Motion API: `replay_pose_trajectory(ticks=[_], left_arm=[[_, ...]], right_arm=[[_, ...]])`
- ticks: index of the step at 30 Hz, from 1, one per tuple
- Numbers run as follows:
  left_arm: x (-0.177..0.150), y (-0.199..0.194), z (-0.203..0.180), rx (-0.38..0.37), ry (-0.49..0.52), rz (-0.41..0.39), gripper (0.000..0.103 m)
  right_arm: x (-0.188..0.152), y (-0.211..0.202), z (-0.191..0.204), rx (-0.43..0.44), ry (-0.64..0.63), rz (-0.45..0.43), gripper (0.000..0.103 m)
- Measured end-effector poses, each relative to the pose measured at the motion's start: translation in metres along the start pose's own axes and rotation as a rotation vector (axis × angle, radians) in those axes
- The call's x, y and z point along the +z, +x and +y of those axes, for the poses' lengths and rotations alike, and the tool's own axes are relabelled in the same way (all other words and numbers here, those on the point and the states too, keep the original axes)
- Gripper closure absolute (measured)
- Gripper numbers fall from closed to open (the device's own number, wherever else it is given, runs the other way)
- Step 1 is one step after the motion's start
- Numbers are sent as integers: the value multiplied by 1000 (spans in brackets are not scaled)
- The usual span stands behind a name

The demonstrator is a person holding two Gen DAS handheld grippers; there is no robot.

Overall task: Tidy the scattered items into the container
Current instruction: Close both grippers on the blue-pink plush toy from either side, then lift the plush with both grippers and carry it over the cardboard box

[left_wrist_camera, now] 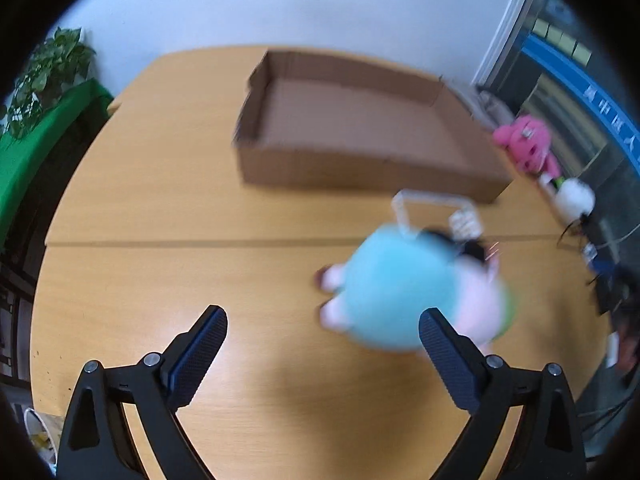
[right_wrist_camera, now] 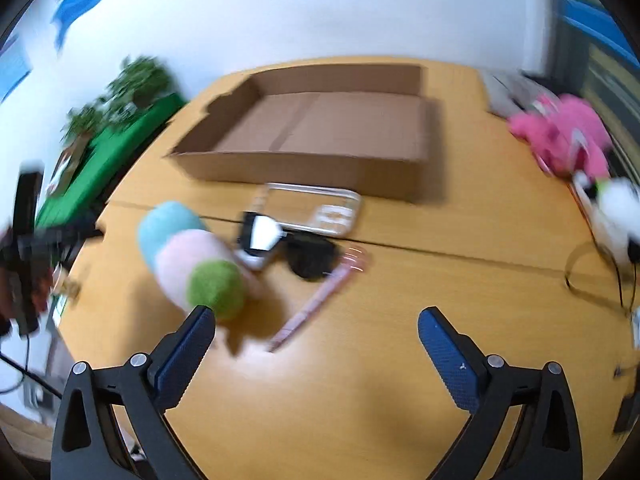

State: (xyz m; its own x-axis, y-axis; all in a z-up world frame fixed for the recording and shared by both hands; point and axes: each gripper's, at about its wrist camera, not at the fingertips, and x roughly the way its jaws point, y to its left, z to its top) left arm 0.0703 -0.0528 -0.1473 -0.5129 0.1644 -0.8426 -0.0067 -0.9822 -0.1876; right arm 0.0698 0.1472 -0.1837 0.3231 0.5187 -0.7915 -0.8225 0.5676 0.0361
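Observation:
An open, empty cardboard box [left_wrist_camera: 360,128] [right_wrist_camera: 320,128] stands at the back of the wooden table. A blue, pink and green plush [left_wrist_camera: 416,300] [right_wrist_camera: 188,256] lies in front of it. Near it are a clear plastic case [right_wrist_camera: 316,208] [left_wrist_camera: 432,208], black sunglasses [right_wrist_camera: 312,256], a small white and black item [right_wrist_camera: 262,236] and a pink stick [right_wrist_camera: 316,308]. My left gripper [left_wrist_camera: 324,320] is open, its right finger beside the plush. My right gripper [right_wrist_camera: 316,324] is open above the table, its left finger near the plush's green end.
A pink plush [right_wrist_camera: 564,132] [left_wrist_camera: 528,144] and a white plush [right_wrist_camera: 616,212] [left_wrist_camera: 576,196] sit at the table's right edge with cables. A green surface [left_wrist_camera: 24,148] and a plant [left_wrist_camera: 52,72] stand left of the table.

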Motion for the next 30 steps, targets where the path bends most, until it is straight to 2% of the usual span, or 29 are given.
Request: replay_pose_trajectory(ticks=[2,4,7,9,12,14,16,17,18,19,22,25,28,30], left_arm=[[16,4,-12,-37,5,3,5],[26,21,-13,-76,-7,43,5],[24,63,-24,-96,-4,123,5],[20,88,-25,-116,-16,182,5],[8,108,-20,-177,-42,215,5],[3,119,-12,-250,-98,218,5],[1,129,-11,-276,-117,213,6],[1,132,-10,-288,-123,211,8],[1,135,-10,-308,-137,214,15],[0,138,-9,-322,-161,213,18],[-1,145,-8,-326,-199,216,21],[0,144,-11,-327,-182,226,26],[0,138,-15,-314,-175,221,31],[2,129,-21,-309,-174,210,37]], right_arm=[[6,9,33,17,-88,-10,0],[14,21,67,99,-154,-12,0],[18,44,112,170,-285,-8,0],[12,63,130,178,-363,10,0],[-3,98,144,146,-426,60,0],[-14,119,155,85,-483,78,0],[-16,129,157,23,-501,75,1],[-15,133,154,7,-489,81,4],[-13,136,151,-16,-476,83,13],[-12,139,148,-32,-467,91,14],[-12,143,144,-21,-460,121,15],[-18,150,149,-59,-480,143,17],[-18,149,149,-81,-465,134,24],[-19,141,148,-88,-454,115,33]])
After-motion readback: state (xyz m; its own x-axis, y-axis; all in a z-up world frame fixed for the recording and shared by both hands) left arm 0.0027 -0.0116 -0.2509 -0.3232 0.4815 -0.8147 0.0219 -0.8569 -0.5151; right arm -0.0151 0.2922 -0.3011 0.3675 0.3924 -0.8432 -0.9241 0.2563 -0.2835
